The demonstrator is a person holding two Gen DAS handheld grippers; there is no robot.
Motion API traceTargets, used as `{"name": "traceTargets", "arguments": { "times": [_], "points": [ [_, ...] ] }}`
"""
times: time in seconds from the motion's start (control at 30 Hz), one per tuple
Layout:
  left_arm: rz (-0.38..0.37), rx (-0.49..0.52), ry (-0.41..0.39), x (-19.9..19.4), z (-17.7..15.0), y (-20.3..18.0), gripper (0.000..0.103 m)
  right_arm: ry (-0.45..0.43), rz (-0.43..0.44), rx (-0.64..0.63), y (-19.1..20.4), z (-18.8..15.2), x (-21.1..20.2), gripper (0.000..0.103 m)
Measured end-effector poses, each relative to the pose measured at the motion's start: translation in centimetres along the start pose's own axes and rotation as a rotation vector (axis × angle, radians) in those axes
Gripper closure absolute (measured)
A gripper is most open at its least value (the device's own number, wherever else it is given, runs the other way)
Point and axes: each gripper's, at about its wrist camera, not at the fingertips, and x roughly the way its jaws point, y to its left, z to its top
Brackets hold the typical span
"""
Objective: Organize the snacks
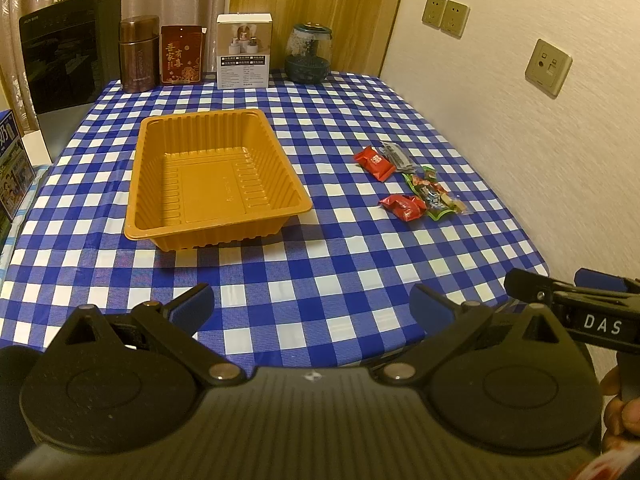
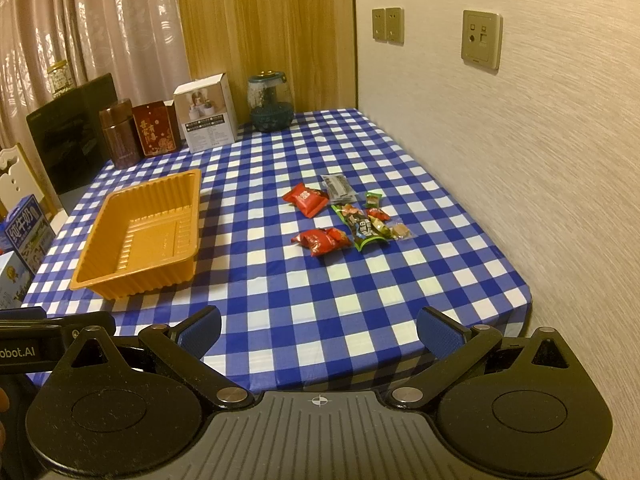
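Observation:
An empty orange plastic tray (image 1: 140, 184) (image 2: 100, 248) sits on the blue-and-white checked tablecloth. To its right lies a small pile of snacks: a red packet (image 1: 374, 162) (image 2: 306, 198), a second red packet (image 1: 404, 206) (image 2: 322, 240), a green packet (image 1: 434, 194) (image 2: 366, 230), a grey packet (image 1: 396, 154) (image 2: 338, 186) and small wrapped candies (image 2: 384, 216). My left gripper (image 1: 314, 306) is open and empty above the table's near edge. My right gripper (image 2: 318, 330) is open and empty, also at the near edge; it shows in the left wrist view (image 1: 544, 282).
Along the far edge stand a brown canister (image 1: 138, 54), a red box (image 1: 180, 54), a white box (image 1: 243, 52) and a glass jar (image 1: 308, 52). A black panel (image 1: 68, 48) and milk cartons (image 2: 28, 236) are at the left. A wall with sockets (image 1: 548, 66) runs along the right.

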Motion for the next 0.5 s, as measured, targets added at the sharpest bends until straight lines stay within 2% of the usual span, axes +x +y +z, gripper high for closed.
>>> {"name": "traceTargets", "arguments": {
  "times": [0.5],
  "points": [
    [-0.022,-0.014,0.007,0.46,0.0,-0.2,0.0,-0.006,-0.007,0.021,-0.58,-0.01,0.31,0.0]
  ]
}}
